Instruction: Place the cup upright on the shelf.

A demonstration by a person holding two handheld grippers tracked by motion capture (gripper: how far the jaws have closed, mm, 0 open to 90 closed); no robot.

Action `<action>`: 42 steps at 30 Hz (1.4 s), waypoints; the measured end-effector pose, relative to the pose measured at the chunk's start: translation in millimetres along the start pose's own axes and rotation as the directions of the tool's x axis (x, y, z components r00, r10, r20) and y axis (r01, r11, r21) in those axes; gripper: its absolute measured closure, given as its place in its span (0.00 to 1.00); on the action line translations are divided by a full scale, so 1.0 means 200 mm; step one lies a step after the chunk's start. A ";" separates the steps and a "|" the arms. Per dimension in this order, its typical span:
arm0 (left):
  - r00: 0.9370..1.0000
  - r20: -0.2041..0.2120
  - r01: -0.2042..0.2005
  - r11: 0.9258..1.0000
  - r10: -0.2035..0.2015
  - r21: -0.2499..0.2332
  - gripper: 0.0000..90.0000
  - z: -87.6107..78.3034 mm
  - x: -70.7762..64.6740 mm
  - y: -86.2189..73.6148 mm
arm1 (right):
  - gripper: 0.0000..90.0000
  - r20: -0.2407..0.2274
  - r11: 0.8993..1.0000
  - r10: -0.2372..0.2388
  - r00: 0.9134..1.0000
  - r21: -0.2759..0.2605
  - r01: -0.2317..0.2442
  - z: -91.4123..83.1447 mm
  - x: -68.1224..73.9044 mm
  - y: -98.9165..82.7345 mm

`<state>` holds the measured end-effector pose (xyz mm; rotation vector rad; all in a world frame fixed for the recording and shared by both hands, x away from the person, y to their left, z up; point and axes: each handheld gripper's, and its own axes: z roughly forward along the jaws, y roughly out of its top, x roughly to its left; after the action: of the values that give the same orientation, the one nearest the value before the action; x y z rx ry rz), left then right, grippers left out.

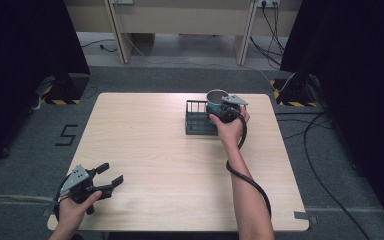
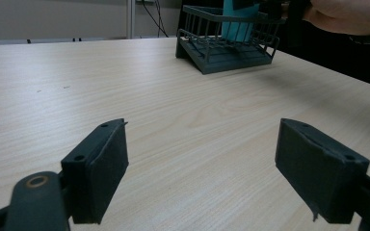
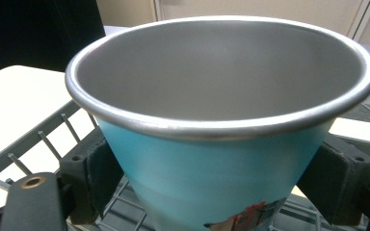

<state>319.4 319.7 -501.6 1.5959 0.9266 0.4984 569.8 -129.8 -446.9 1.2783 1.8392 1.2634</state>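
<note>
Nearest to me, at about seven o'clock on the wooden table [image 1: 170,165], the left gripper [image 1: 111,175] rests low at the near corner in the person's left hand [image 1: 72,210]. Its two black jaws stand wide apart with bare tabletop between them, gripping nothing.

Farther off, toward one o'clock, the right hand [image 1: 228,127] holds the right gripper [image 3: 212,175] over the dark grey wire basket [image 1: 196,119]. The jaws there are closed against the sides of a teal cup [image 3: 207,168], one pad on each flank. The cup is upright, its silver metal rim and grey inside facing up, and it sits at the basket's right end; whether its base touches the basket floor I cannot tell. A small printed picture with red and dark marks shows low on the cup's wall, too cut off to read. From the left gripper view the basket [image 2: 226,43] stands far across the table at one o'clock, the cup [image 2: 238,21] rising inside it.

On the floor at nine o'clock, black tape [image 1: 66,135] forms a figure like a "5".
</note>
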 end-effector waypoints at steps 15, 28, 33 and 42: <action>1.000 0.002 0.001 1.000 -0.001 0.000 0.20 0.00 0.00 0.00 | 0.19 -0.004 1.000 0.003 1.000 0.012 -0.003 0.01 0.00 -0.01; 1.000 0.002 0.002 1.000 -0.002 0.001 0.20 0.00 0.00 0.00 | 0.17 0.002 1.000 0.016 1.000 0.010 -0.016 -0.03 0.01 0.00; 1.000 0.002 0.002 1.000 -0.002 0.002 0.20 0.00 0.00 0.00 | 0.17 0.002 1.000 0.019 1.000 0.015 -0.019 -0.06 0.01 0.00; 1.000 0.001 0.000 1.000 0.000 0.003 0.20 0.00 0.00 0.00 | 0.17 -0.005 0.999 0.030 1.000 0.013 -0.030 -0.12 0.01 -0.01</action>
<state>319.4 318.7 -501.5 1.5986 0.9269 0.4968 547.9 -137.2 -439.7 1.3149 1.8418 1.2733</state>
